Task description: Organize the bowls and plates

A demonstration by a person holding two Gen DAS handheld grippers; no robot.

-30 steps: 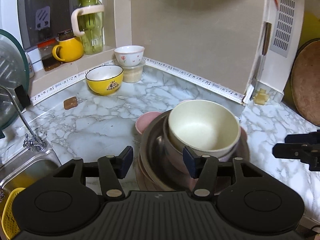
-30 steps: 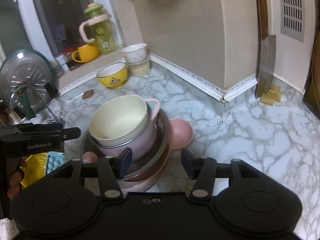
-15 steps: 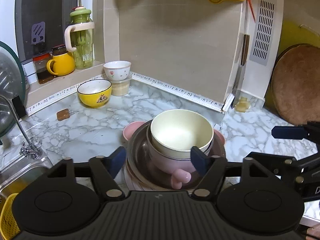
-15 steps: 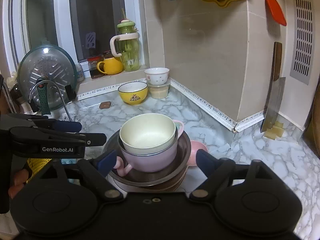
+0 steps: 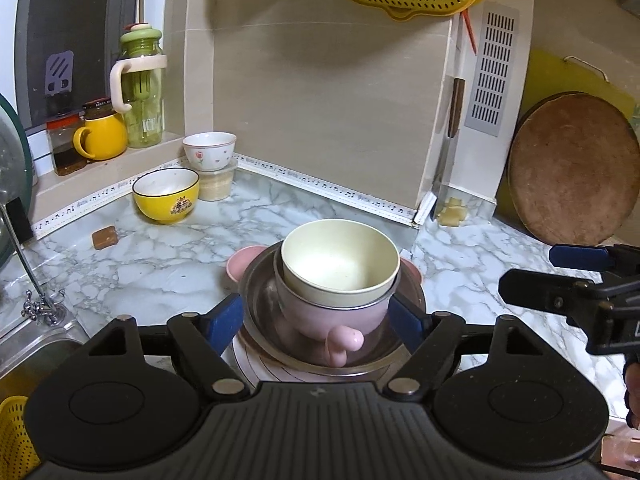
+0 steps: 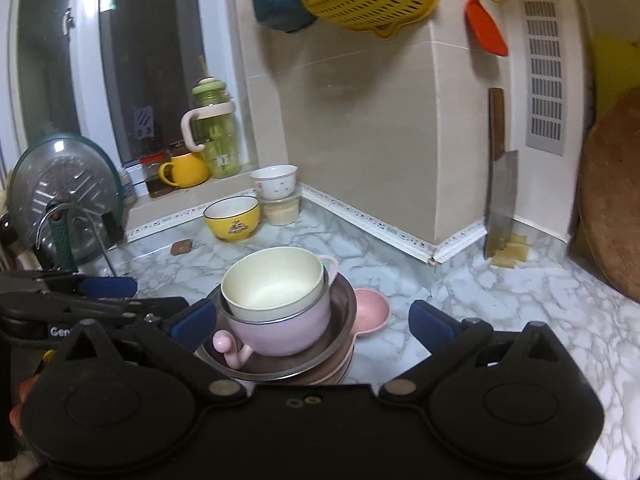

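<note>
Spreading wide, my left gripper (image 5: 318, 322) is sitting with its blue pads on either side of the dish stack, gripping nothing. My right gripper (image 6: 312, 320) is likewise gaping, its pads flanking that same stack without touching it. At the stack's top a cream bowl (image 5: 340, 266) is nesting inside a pink handled cup (image 5: 334, 316), which is resting in a steel bowl (image 5: 260, 300) over a pink plate (image 5: 256, 360) on the marble counter (image 5: 140, 264). Behind the stack, a small pink dish (image 6: 370, 310) is peeking out. Farther back toward the window corner, a yellow bowl (image 5: 166, 195) is standing beside a white floral bowl (image 5: 209, 151).
</note>
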